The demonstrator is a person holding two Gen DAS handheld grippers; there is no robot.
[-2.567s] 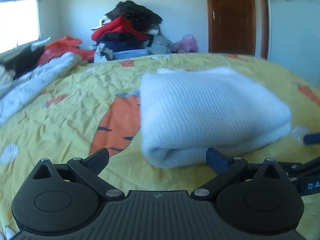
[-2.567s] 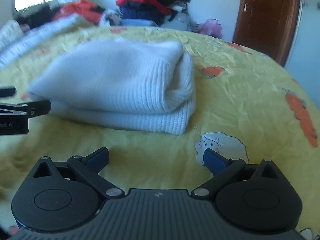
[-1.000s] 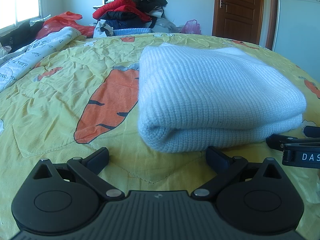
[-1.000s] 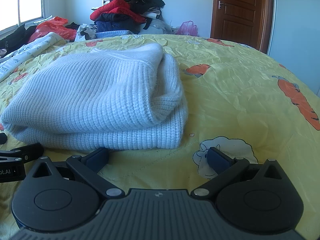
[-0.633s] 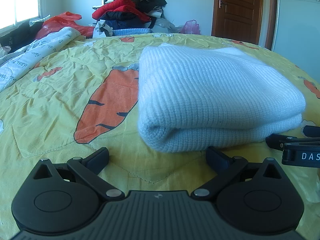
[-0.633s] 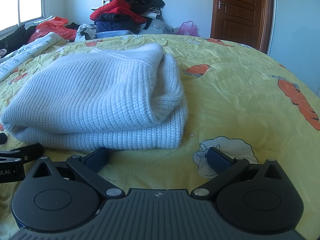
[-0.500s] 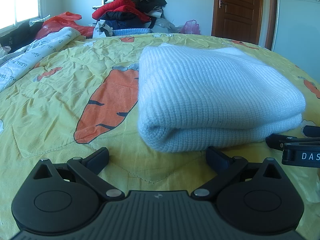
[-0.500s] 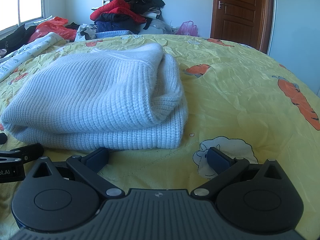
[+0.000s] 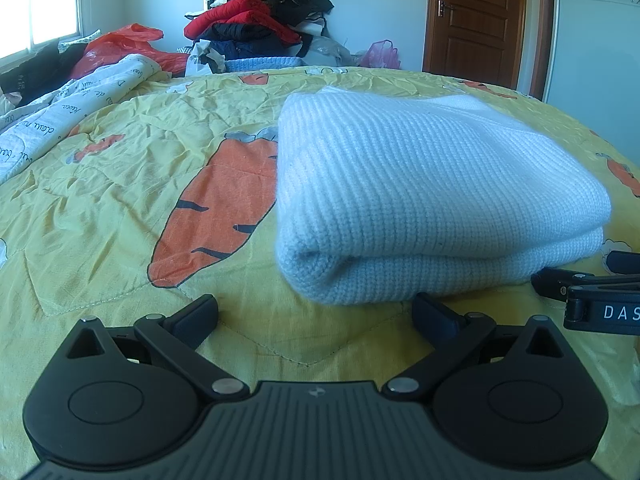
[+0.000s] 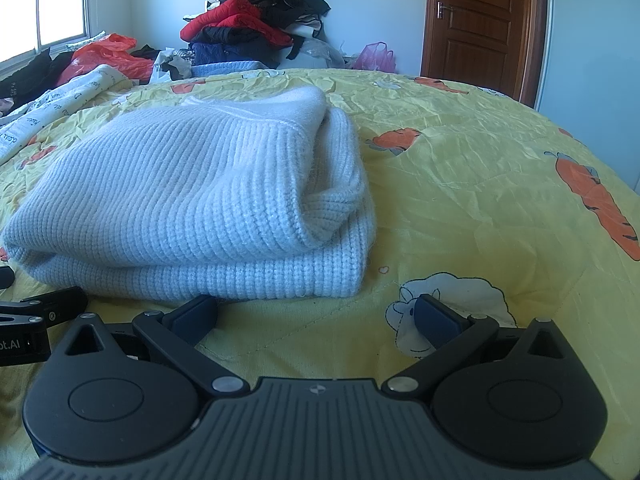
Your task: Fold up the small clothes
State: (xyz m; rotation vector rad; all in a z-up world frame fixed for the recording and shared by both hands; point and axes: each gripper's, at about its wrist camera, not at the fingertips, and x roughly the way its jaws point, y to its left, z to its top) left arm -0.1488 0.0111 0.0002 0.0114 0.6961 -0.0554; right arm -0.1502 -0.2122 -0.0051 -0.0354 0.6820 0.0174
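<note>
1. A pale blue ribbed knit sweater (image 9: 432, 200) lies folded in a thick bundle on a bed covered by a yellow quilted bedspread (image 9: 120, 208) printed with orange carrots and white sheep. It fills the centre right of the left wrist view and the centre left of the right wrist view.
2. The left claw (image 9: 316, 316) sits low at the bottom of its frame with its fingers spread wide and nothing between them. Its right finger is just beside the sweater's rounded fold edge; whether they touch I cannot tell.
3. The right claw (image 10: 316, 314) is likewise wide and empty, low over the bedspread. Its left finger is just beside the sweater's near edge, and its right finger is over a printed white sheep (image 10: 452, 300).
4. Each claw shows at the side edge of the other's view, near the sweater's near edge.
5. At the upper centre, beyond the bed, a tall heap of red, black and navy clothes (image 9: 260, 20) stands against a pale wall.
6. A brown panelled wooden door (image 9: 476, 20) is at the upper right, a bright window (image 10: 44, 8) at the upper left.
7. A white blanket with printed lettering (image 9: 60, 116) lies along the left edge of the bed.
</note>
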